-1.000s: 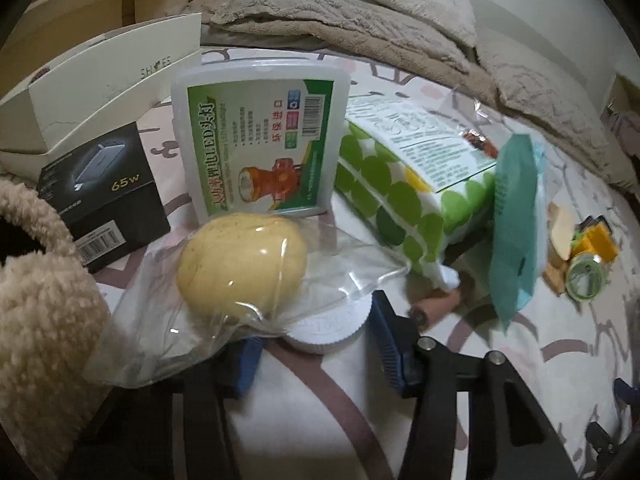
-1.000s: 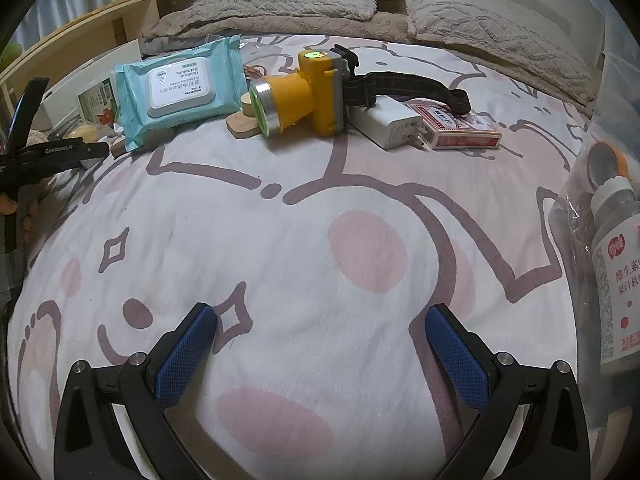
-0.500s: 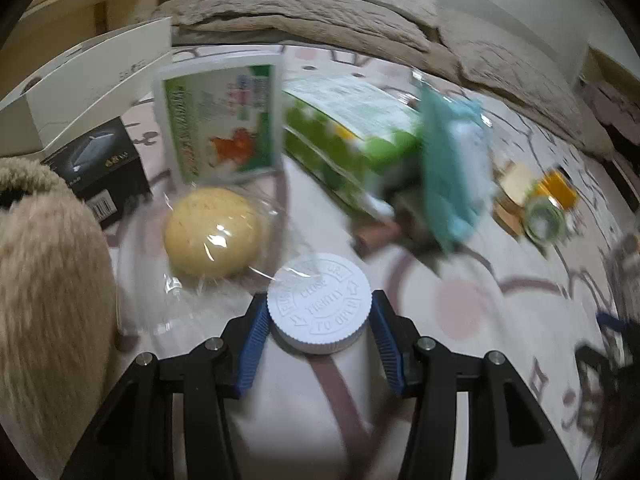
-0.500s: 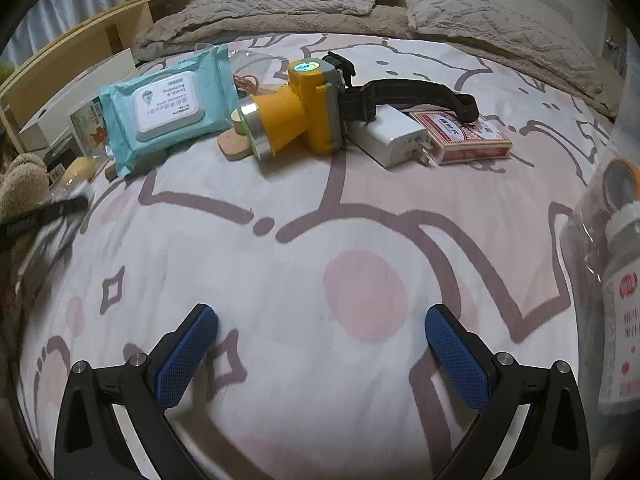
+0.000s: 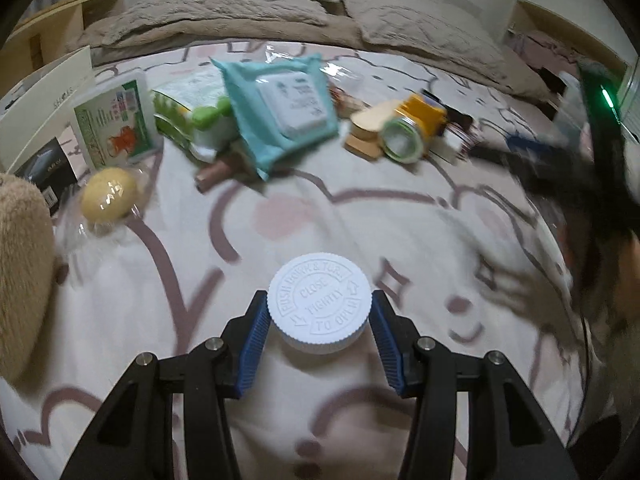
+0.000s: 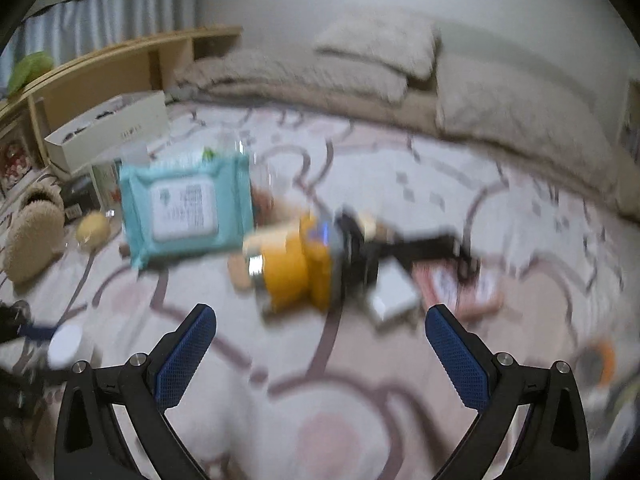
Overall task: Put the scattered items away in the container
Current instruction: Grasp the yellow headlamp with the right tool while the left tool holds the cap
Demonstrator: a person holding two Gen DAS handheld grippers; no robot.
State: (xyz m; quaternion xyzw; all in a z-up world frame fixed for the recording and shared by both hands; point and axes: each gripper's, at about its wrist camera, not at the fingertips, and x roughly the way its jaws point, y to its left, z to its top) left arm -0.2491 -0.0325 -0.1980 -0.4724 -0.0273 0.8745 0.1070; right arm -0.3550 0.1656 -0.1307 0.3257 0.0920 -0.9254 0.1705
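**Bottle gripped, container off to the right**

The left gripper (image 5: 318, 334) pinches a white-capped bottle (image 5: 319, 307), its blue pads pressed on either side just below the cap. The cap faces the camera, so the bottle's long axis runs away from the lens, crosswise to the fingers. It hangs above the bedsheet (image 5: 160, 312), near the viewer.

The right gripper (image 6: 320, 350) is spread wide and holds nothing; its view is blurred. The headlamp (image 6: 296, 268) lies ahead of it, slightly left of centre, with the wipes pack (image 6: 186, 210) farther left.

The container is not clearly in view. A clear bag-like shape at the far right edge of the left view may be it; I cannot tell. If so, the bottle must travel right, across the open sheet, and the left gripper alone carries it.
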